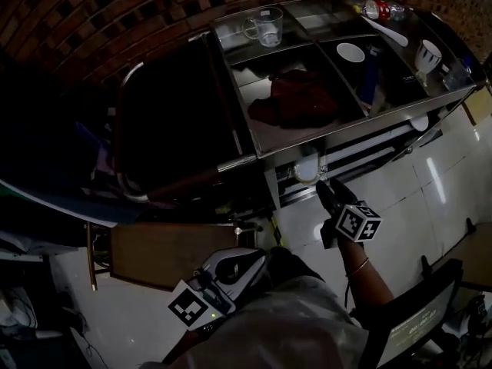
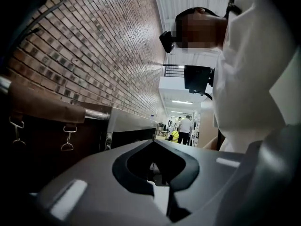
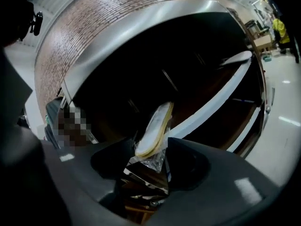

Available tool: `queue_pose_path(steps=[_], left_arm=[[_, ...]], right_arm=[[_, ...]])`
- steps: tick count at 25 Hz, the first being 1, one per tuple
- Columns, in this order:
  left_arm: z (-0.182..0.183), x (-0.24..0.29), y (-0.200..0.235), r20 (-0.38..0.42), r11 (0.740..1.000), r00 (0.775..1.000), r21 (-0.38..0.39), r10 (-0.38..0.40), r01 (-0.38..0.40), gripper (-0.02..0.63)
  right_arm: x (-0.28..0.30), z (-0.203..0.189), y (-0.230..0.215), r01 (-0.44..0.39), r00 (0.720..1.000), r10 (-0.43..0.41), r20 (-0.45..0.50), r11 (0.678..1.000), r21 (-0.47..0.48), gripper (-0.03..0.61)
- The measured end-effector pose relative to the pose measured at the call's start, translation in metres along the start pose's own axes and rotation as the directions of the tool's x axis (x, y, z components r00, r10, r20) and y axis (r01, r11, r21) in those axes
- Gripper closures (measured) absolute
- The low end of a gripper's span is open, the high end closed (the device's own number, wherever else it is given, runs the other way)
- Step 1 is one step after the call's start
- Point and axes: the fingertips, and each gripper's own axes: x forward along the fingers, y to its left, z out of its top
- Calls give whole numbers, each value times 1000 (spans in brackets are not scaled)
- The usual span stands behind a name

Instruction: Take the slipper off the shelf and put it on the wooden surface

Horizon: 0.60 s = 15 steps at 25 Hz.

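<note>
At the lower front edge of the metal shelf unit [image 1: 361, 121], the right gripper [image 1: 321, 187] is pushed in toward the slipper [image 1: 307, 171], which shows from above as a pale rounded shape just under the rim.

Right gripper view: jaws stand fairly wide, one on each side of the slipper [image 3: 155, 126], closed onto its near end. The slipper is seen edge-on, with a white upper face and a yellowish sole. It is tilted and points away from the right gripper [image 3: 148, 161] into the dark shelf. Crinkled clear wrapping bunches round the gripped end.

Left gripper [image 1: 255, 258]: held low, close to the person's body, well apart from the shelf. In its own view the left gripper [image 2: 154, 142] has its jaws brought together with nothing between them. A brick wall [image 2: 94, 55] runs along beyond it.

Wooden surface [image 1: 154, 252]: a brown board low at the left, near the left gripper and well apart from the slipper.

Upper level of the shelf unit:
- a dark red cloth [image 1: 296, 98] in the middle compartment
- a glass measuring cup [image 1: 265, 25] at the back
- a white bowl [image 1: 350, 52] and a mug [image 1: 428, 54] to the right

White tiled floor [image 1: 400, 198] lies under the right gripper
</note>
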Motion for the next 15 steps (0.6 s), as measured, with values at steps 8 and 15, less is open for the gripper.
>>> queue_pose_path(steps=[8,15], left_arm=[[6,19,20,19,998,999,-27,50,-50,621],[-1,31,21,-18,998,999,-29,51,-51,621]], right_arm=[[41,-13,-21,10,999,-4,-41,989,145,344],[45,-14,-22,-45,996,63,-65,966,254,512]])
